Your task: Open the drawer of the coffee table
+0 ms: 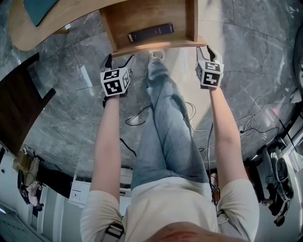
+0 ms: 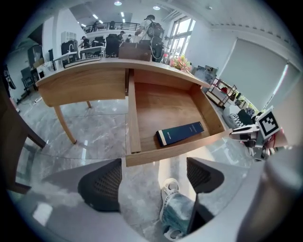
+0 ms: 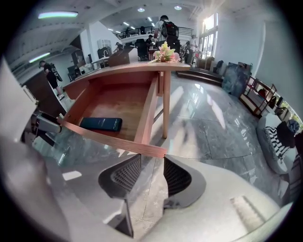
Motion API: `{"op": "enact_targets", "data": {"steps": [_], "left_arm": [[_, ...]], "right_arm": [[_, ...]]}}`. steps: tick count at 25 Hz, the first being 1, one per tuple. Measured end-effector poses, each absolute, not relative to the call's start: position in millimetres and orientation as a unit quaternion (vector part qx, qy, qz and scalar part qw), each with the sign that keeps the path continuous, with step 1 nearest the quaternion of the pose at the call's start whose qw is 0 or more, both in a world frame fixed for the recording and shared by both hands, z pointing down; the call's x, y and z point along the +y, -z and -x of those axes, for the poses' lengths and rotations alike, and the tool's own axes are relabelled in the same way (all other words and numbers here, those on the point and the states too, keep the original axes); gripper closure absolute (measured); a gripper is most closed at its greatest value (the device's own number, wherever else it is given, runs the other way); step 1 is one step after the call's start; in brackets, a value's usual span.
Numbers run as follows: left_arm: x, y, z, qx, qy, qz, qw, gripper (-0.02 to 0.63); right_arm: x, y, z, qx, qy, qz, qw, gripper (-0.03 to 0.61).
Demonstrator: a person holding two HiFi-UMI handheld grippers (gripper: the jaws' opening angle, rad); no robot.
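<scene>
In the open drawer lies a dark blue book.

Head view: counter top and the teal item on it are cut by the top edge, and so is the drawer back end. Print on the dark blue box is too small to read. Shoe is half hidden under the drawer front. Background people in the gripper views are too small to tell.
</scene>
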State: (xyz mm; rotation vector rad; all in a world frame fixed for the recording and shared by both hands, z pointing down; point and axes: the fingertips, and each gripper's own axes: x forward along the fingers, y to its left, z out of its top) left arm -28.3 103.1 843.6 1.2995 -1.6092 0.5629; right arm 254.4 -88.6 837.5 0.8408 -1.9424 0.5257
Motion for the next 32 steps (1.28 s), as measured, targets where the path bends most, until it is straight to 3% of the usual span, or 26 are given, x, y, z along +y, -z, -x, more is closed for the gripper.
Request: {"op": "enact_targets", "data": {"steps": [2, 5, 6, 8, 20, 32], "left_arm": [[112.7, -829.1, 27.1, -0.663, -0.229, -0.528, 0.480, 0.231], [123.4, -797.3, 24.2, -0.680, -0.211, -0.521, 0.470, 0.441], [125.7, -785.5, 22.1, -0.685, -0.195, -0.521, 0.471, 0.526], [128.9, -761.7, 17.4, -0.694, -0.158, -0.520, 0.472, 0.614], [150.9, -607.3, -17.5, -0.738, -0.092, -0.529, 0.408, 0.614], [182.0, -445.7, -92.7, -0.718, -0.015, -0.575, 0.392, 0.614]], "right_arm": [[-82.7, -822.0, -251.7, -0.798, -0.209, -0.336, 0.454, 0.467], [-71.9, -788.3, -243.6, -0.812, -0.209, -0.332, 0.432, 0.571], [-67.7, -775.4, -240.0, -0.817, -0.209, -0.330, 0.424, 0.575], [-58.1, -748.9, -233.6, -0.827, -0.215, -0.324, 0.406, 0.575], [21.8, -586.6, -228.3, -0.872, -0.211, -0.298, 0.326, 0.577], [86.2, -417.4, -231.6, -0.917, -0.181, -0.262, 0.241, 0.577]]}}
